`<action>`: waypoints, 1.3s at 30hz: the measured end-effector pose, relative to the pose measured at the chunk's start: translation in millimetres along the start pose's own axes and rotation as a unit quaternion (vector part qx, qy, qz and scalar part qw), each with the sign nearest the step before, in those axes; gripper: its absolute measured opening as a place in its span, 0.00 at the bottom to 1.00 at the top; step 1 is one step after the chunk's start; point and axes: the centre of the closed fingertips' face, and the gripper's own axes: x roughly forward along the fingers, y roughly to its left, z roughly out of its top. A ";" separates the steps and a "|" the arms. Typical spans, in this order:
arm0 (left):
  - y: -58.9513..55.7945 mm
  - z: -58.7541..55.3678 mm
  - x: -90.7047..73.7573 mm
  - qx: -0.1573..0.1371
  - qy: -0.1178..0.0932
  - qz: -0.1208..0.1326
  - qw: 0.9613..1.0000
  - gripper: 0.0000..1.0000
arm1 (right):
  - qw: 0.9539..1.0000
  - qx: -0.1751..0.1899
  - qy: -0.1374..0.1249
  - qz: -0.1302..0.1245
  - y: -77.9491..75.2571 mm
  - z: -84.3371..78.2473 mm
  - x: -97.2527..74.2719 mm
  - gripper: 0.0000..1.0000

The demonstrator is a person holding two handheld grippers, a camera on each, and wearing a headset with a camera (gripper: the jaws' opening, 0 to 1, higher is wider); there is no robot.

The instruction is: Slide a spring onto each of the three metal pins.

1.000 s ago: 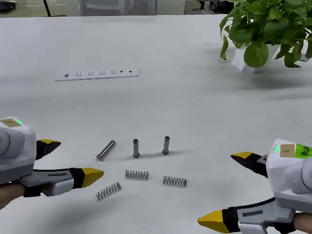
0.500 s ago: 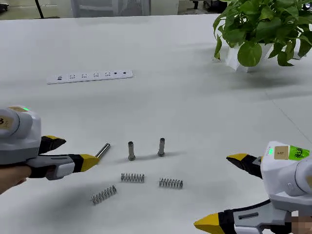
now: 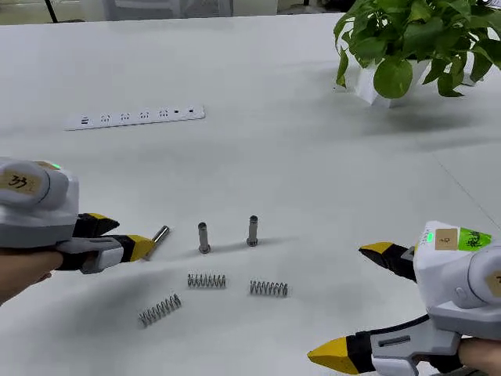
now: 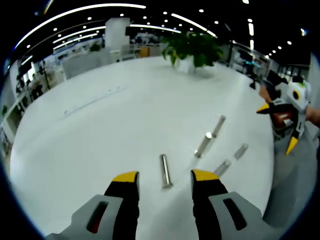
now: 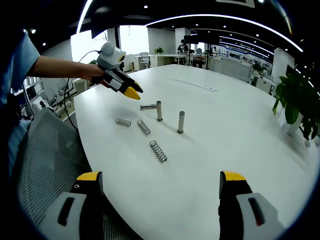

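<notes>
**While one pin lies flat, the left fingers straddle it**

Because it lies on its side instead of standing on its flanged head, the short silver metal pin (image 4: pixel 163 170) cannot take a spring as it is. That looks to be why the left gripper (image 3: pixel 131 236) is aimed at it. In the left gripper view its yellow-tipped fingers (image 4: pixel 125 180) are apart, one on either side of the pin's near end. Nothing is clamped, and I cannot tell whether a tip touches the metal.

Just beside it, a second silver pin (image 3: pixel 203 237) and a third silver pin (image 3: pixel 252 230) stand upright with their heads down. They are apart from each other, a pose that would let a coil drop over their free ends. All three pins form a row near the near edge of the white tabletop (image 3: pixel 313 157).

Three small coiled wire springs (image 3: pixel 207 280) lie flat, closer to that edge than the pins. Each is near a pin and handy for pairing, but none is on one, so I judge the task to be at its start.

The right gripper (image 3: pixel 340 302) hangs over the near right corner, well apart from the parts. Its fingers (image 5: pixel 232 177) are spread wide and empty, probably ready to fetch a spring once the fallen pin is dealt with.

A white power strip (image 3: pixel 135 117) lies toward the far edge. A green leafy plant in a white pot (image 3: pixel 407 39) stands toward the far right corner. Both are clear of the work.
</notes>
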 end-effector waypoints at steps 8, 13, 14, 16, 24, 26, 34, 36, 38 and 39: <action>-0.7 -7.3 17.4 0.001 0.017 0.004 1.000 0.35 | 1.000 0.002 0.003 0.002 1.6 -4.0 -1.4 0.98; 2.2 -6.2 25.3 0.000 0.021 0.016 1.000 0.30 | 1.000 0.005 0.004 0.002 2.6 -7.7 -2.3 0.97; 2.4 -5.9 26.7 0.000 0.021 0.017 1.000 0.28 | 1.000 0.005 0.004 0.002 2.8 -8.4 -2.5 0.97; 2.3 -6.0 29.9 -0.003 0.024 0.017 1.000 0.27 | 1.000 0.006 0.005 0.002 3.3 -9.7 -3.0 0.97; 1.0 -10.5 40.2 -0.006 0.038 0.018 0.999 0.19 | 1.000 0.007 0.005 0.003 4.7 -12.0 -5.5 0.97; -0.6 -12.1 42.2 -0.003 0.043 0.018 0.999 0.18 | 1.000 0.009 0.003 0.002 4.3 -11.9 -6.2 0.97; -0.8 -13.1 50.3 0.002 0.050 0.020 0.999 0.15 | 1.000 0.013 0.003 0.000 3.7 -14.3 -7.8 0.97; -0.9 -11.8 51.6 0.002 0.053 0.020 0.998 0.14 | 1.000 0.013 0.004 -0.001 3.4 -15.5 -8.2 0.97; -1.9 -10.3 53.1 0.013 0.055 0.022 0.998 0.14 | 1.000 0.012 0.005 -0.001 3.5 -16.4 -8.6 0.97; -2.3 -10.2 53.7 0.020 0.058 0.024 0.998 0.13 | 1.000 0.012 0.006 -0.002 3.3 -16.9 -8.7 0.97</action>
